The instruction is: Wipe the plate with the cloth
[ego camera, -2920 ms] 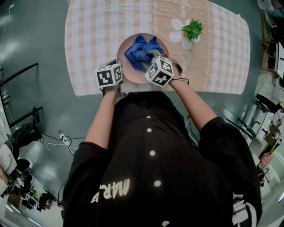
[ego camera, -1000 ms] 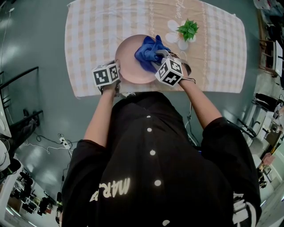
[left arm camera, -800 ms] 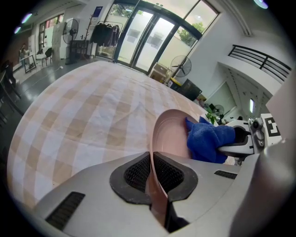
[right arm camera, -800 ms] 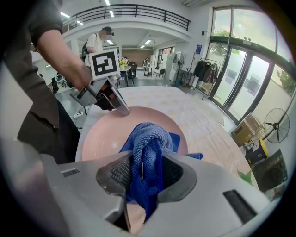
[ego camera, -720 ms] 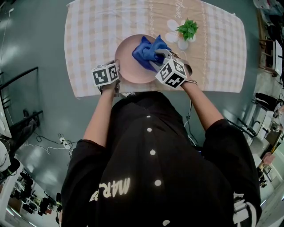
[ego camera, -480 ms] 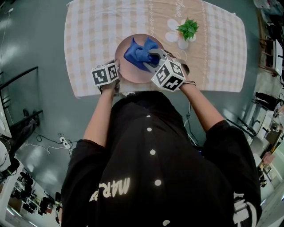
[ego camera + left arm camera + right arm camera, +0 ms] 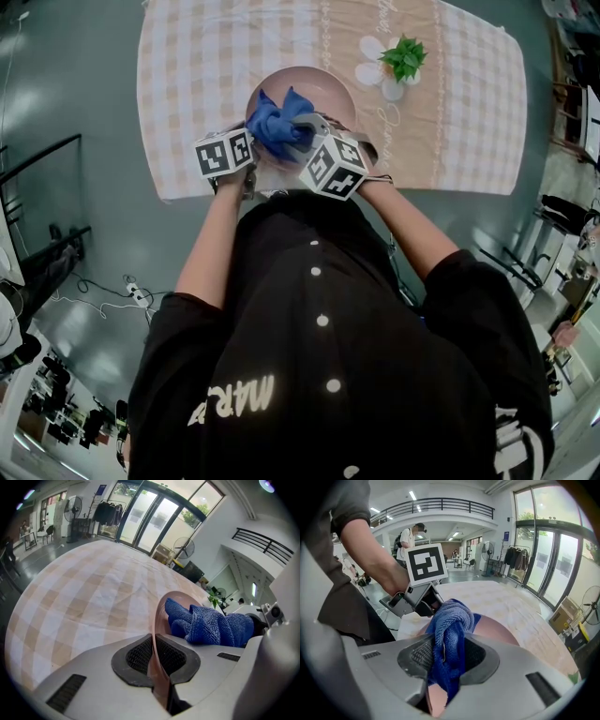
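At the worktop's (image 7: 187, 94) near edge, the left tongs (image 7: 154, 665) are closed on the pink plate's (image 7: 326, 89) rim, while the right tongs (image 7: 444, 663) clamp the bunched blue cloth (image 7: 277, 120) over its near-left part.

Plate (image 7: 317, 84): round, pale pink, plain, set on the checked surface (image 7: 202, 75) near its front edge. The near-left rim is clamped between the fingers (image 7: 133, 657) of the left gripper (image 7: 154, 660) and is seen edge-on between the pads. Whether the plate lies flat or is tipped cannot be told.

Cloth (image 7: 277, 120): deep blue terry, bunched and crumpled, not spread. It is pinched between the fingers (image 7: 419, 656) of the right gripper (image 7: 445, 657), with a fold hanging below the pads. The bundle is held over the plate's near-left part, just beside the clamped rim. The far and right parts of the plate are uncovered.
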`<state>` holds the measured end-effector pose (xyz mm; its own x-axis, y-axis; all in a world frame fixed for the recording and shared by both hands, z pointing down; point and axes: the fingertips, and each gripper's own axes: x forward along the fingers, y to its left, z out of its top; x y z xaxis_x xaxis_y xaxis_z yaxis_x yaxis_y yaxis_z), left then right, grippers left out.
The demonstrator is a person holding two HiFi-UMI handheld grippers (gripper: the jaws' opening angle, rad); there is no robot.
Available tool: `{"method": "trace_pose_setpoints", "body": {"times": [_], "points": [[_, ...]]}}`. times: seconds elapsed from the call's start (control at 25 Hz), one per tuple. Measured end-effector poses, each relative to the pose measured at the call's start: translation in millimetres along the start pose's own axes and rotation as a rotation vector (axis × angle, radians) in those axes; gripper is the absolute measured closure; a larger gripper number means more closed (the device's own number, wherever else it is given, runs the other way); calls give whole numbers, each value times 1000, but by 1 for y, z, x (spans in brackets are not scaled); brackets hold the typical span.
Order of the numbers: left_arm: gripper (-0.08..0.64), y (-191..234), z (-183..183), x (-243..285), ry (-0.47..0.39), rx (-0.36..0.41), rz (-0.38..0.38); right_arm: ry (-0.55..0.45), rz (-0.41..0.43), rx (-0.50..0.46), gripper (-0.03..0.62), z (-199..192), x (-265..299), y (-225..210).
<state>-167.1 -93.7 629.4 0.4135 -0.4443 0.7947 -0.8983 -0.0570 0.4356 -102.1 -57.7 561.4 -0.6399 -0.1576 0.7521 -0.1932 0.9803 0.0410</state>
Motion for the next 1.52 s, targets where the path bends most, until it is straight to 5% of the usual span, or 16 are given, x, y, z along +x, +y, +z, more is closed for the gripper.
{"method": "trace_pose_setpoints", "body": {"times": [0.6, 1.04, 1.52], "points": [[529, 0, 1, 2, -10, -29, -17, -5, 45, 105, 474, -15, 34, 17], [531, 2, 1, 2, -36, -72, -2, 17, 74, 63, 477, -19, 46, 23], [531, 1, 1, 2, -17, -62, 27, 61, 221, -78, 480, -29, 38, 41]]}}
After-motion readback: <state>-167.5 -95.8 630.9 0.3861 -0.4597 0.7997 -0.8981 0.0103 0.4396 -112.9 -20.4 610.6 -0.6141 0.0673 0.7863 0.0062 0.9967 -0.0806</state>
